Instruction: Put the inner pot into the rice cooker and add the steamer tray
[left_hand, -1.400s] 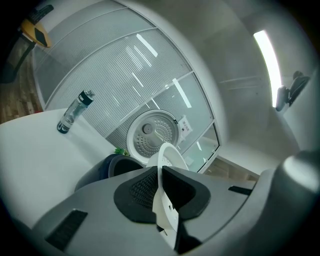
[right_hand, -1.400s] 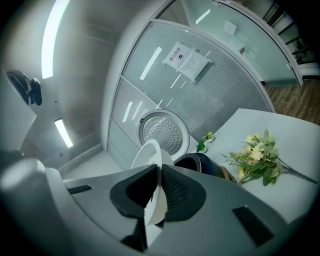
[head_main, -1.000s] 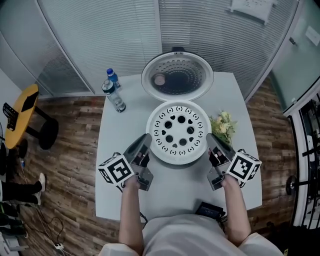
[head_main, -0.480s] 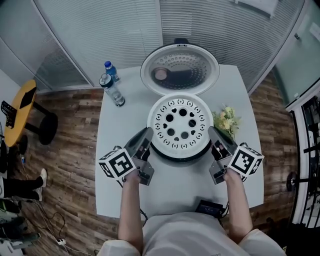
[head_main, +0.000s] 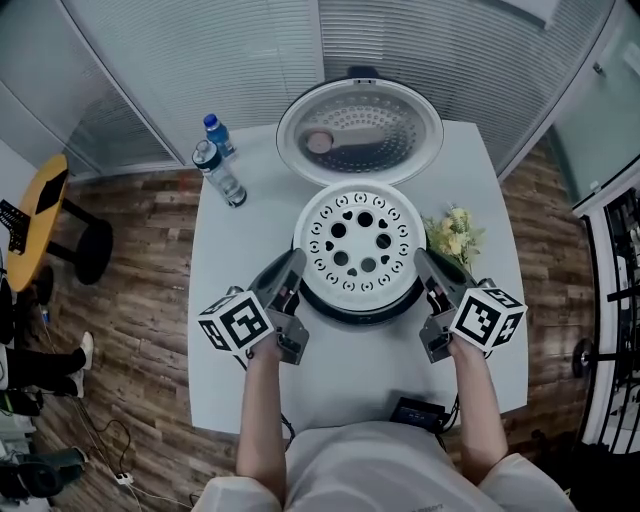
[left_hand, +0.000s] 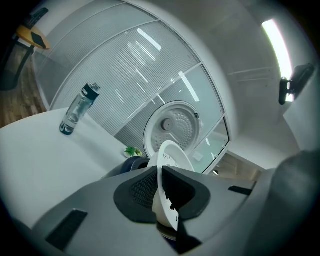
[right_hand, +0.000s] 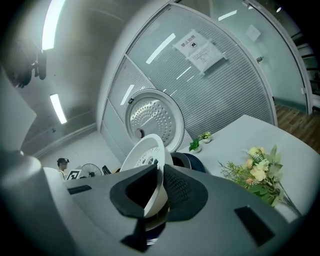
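The white steamer tray (head_main: 358, 245), round with many holes, hangs level over the dark rice cooker (head_main: 360, 312), whose rim shows under the tray's near edge. The cooker's lid (head_main: 360, 128) stands open behind it. My left gripper (head_main: 292, 272) is shut on the tray's left rim and my right gripper (head_main: 428, 268) on its right rim. In the left gripper view the tray's edge (left_hand: 172, 157) sits between the jaws of the left gripper (left_hand: 161, 172). The right gripper view shows the tray (right_hand: 142, 155) pinched by the right gripper (right_hand: 161, 172). The inner pot is hidden under the tray.
The cooker stands on a white table (head_main: 240, 260). A clear water bottle (head_main: 222, 178) and a blue-capped bottle (head_main: 215, 132) stand at the back left. A bunch of flowers (head_main: 455, 238) lies right of the cooker. A black device (head_main: 418, 412) sits at the front edge.
Both grippers have sunk a little with the tray between them, and the cooker's dark rim now shows beneath the tray's near edge.
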